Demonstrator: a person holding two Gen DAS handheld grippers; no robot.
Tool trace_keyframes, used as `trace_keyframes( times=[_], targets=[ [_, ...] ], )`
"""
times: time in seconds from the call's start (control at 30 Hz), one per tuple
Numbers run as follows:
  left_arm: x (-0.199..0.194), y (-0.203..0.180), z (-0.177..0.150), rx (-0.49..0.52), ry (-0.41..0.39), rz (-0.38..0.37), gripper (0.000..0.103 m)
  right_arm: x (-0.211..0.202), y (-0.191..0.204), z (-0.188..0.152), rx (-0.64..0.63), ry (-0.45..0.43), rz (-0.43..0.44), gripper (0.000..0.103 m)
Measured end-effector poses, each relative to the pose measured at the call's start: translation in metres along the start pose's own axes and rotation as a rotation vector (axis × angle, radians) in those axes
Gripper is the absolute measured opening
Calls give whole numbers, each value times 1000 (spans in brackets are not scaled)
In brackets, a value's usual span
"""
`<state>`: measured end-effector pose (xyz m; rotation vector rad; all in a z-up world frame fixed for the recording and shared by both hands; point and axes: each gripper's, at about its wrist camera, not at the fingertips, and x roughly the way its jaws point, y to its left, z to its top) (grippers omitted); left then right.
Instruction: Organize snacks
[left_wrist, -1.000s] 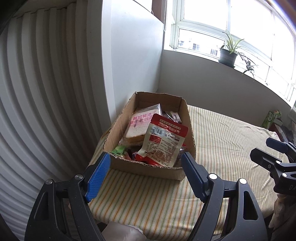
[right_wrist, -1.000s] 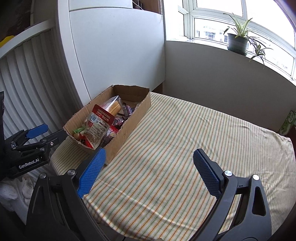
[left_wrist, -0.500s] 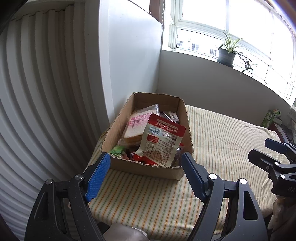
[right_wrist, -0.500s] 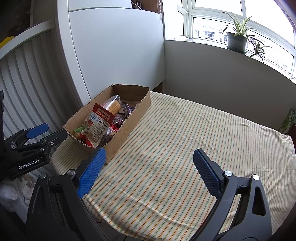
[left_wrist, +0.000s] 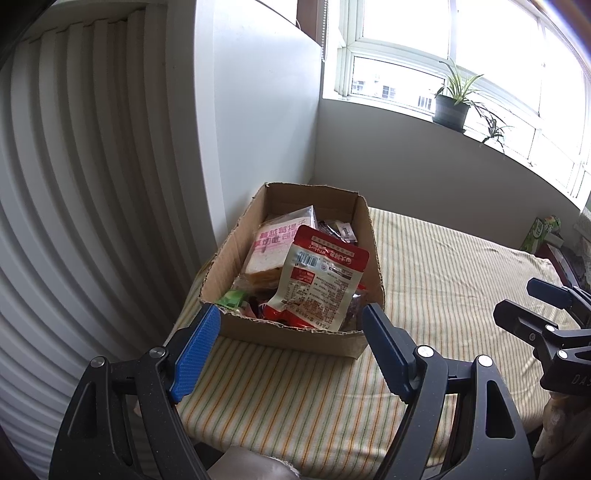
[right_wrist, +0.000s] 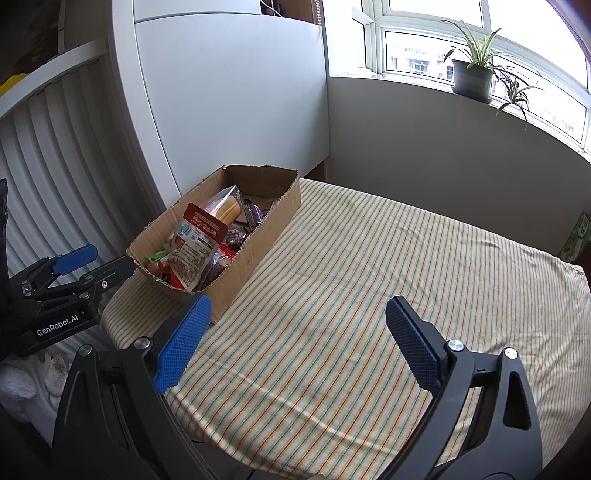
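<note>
An open cardboard box (left_wrist: 295, 338) (right_wrist: 255, 251) sits at the left end of the striped table and holds several snack packs. A red and white pouch (left_wrist: 319, 284) (right_wrist: 194, 247) stands at its near end, in front of a bagged sandwich (left_wrist: 271, 245). A small green pack (left_wrist: 231, 298) lies at the near left corner. My left gripper (left_wrist: 290, 328) hangs open just short of the box, nothing between its blue pads. My right gripper (right_wrist: 297, 323) is open over the bare cloth to the right of the box.
The striped tablecloth (right_wrist: 388, 280) covers the table. A white cabinet and a ribbed white panel (left_wrist: 74, 203) stand close behind and left of the box. A potted plant (right_wrist: 474, 74) is on the windowsill. A green carton (left_wrist: 539, 230) sits at the far right edge.
</note>
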<state>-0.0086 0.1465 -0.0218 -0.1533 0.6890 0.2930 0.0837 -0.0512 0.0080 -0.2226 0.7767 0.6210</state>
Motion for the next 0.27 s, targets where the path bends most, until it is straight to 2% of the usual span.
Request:
trace_keyframes(
  times=[0.27],
  targets=[
    [-2, -1, -1, 7, -8, -1, 79, 1, 1, -2, 10, 8, 1, 97]
  ],
)
